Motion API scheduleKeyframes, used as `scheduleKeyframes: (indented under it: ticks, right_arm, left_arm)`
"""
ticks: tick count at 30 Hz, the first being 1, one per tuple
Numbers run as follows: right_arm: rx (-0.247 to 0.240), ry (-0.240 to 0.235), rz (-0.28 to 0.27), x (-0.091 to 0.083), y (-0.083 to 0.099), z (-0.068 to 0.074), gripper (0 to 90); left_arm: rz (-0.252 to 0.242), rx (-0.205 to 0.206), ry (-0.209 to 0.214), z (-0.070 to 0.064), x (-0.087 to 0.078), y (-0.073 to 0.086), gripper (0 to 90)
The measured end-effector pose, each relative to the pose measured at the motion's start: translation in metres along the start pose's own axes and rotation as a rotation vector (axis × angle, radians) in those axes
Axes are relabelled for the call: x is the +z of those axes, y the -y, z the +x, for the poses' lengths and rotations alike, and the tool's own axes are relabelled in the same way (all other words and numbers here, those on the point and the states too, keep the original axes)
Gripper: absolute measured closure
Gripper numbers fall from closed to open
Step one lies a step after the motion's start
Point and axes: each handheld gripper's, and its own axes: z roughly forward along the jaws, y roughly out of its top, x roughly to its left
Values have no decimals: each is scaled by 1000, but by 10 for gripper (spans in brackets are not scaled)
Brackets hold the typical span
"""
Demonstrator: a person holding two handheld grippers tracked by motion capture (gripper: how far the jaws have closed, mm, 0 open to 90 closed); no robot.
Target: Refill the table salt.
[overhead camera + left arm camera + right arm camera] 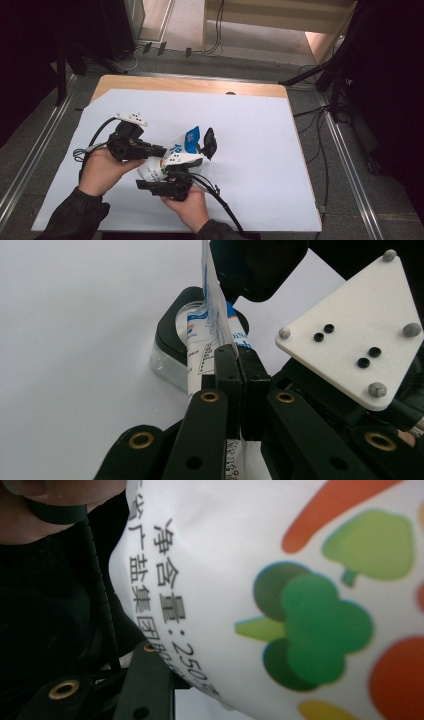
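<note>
A white and blue printed bag [186, 145] is held up over the white table sheet [260, 160] between both hands. My left gripper [162, 150] comes in from the left. In the left gripper view my left gripper [239, 352] is shut on the bag's [212, 315] thin edge. My right gripper [208, 143] reaches up from below, with its white plate [350, 340] beside the bag. In the right gripper view the bag [280, 580] lies right against the camera. One black finger [145, 680] shows at the lower left; the other is hidden.
A small clear container with a black lid [172, 340] sits on the sheet just behind the bag. Cables [220, 200] trail from the grippers toward the near edge. A wooden table edge [190, 85] runs along the back, with stands and cables on the floor around.
</note>
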Motion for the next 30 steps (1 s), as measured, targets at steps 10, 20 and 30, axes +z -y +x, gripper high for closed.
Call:
scheduleKeyframes:
  ticks: [10,20,30]
  right_arm:
    - [9,-10,-3,1,-1,-1,612]
    - [30,-33,-9,0,-3,-1,611]
    - [29,-36,-10,1,-5,0,614]
  left_arm:
    - [2,0,-7,-1,0,-1,900]
    - [-6,0,-13,-2,-1,-3,900]
    - [-11,1,-13,-2,-3,-3,900]
